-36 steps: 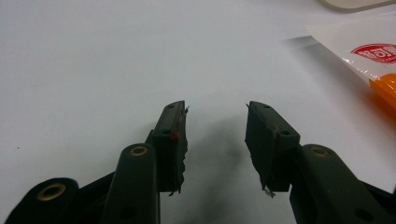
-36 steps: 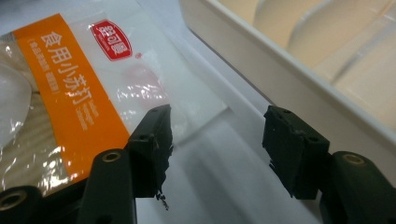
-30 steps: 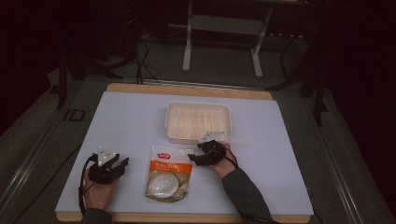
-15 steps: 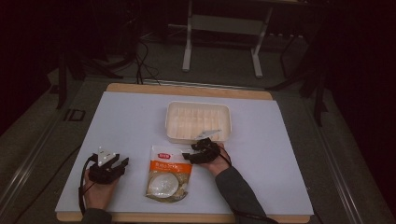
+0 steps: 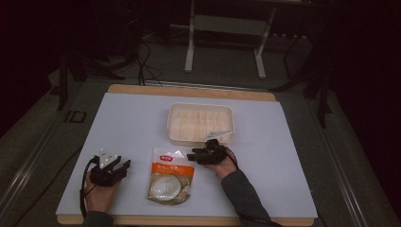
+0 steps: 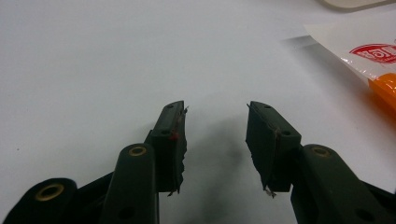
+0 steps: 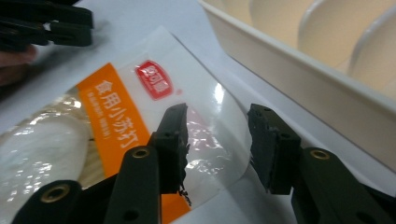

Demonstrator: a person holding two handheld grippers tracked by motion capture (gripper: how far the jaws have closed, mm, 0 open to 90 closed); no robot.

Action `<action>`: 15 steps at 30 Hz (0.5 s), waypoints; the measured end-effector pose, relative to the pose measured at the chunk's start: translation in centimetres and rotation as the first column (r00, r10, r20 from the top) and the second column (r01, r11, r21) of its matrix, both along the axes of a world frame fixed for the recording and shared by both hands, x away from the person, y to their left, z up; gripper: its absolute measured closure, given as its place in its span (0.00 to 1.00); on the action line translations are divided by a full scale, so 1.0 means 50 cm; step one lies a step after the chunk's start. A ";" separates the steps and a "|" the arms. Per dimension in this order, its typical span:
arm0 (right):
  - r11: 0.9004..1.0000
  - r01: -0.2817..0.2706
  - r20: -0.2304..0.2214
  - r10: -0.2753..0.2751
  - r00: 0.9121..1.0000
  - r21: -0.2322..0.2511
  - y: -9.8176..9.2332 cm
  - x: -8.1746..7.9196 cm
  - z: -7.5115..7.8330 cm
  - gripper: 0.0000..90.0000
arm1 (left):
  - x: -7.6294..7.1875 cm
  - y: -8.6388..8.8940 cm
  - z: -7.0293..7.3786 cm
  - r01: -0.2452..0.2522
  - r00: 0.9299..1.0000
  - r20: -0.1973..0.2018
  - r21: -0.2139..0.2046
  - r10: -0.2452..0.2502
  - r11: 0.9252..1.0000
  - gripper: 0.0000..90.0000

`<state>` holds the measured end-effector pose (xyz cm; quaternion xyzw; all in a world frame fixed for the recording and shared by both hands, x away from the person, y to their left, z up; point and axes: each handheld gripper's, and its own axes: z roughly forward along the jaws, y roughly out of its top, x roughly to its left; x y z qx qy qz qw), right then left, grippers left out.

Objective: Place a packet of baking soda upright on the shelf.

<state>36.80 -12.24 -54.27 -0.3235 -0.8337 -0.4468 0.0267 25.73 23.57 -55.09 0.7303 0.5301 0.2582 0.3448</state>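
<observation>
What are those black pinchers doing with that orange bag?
A person holds a pincher in each hand at a white table. The right gripper sits over the clear top corner of the orange bag, its jaws just closing but not yet pinching. The left gripper waits open beside it. A cream tray sits behind.

You sit in a dark room. Past your white table (image 5: 142, 118) stands a grey metal stand (image 5: 226, 28) on a grey floor (image 5: 227, 75).

black jaws, brass-ringed screw holes, dark grey sleeve (image 5: 243, 191).
</observation>
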 end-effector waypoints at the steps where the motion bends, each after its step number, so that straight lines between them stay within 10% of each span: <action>1: 1.000 0.000 0.000 0.000 1.000 -0.001 0.000 0.000 0.000 0.65 | 0.000 0.000 0.000 0.000 1.000 -0.001 0.001 0.000 1.000 0.63; 15: 1.000 0.007 -0.044 -0.007 0.999 0.012 -0.001 0.005 -0.021 0.63 | 0.000 -0.001 0.000 0.000 1.000 0.001 0.004 0.000 1.000 0.63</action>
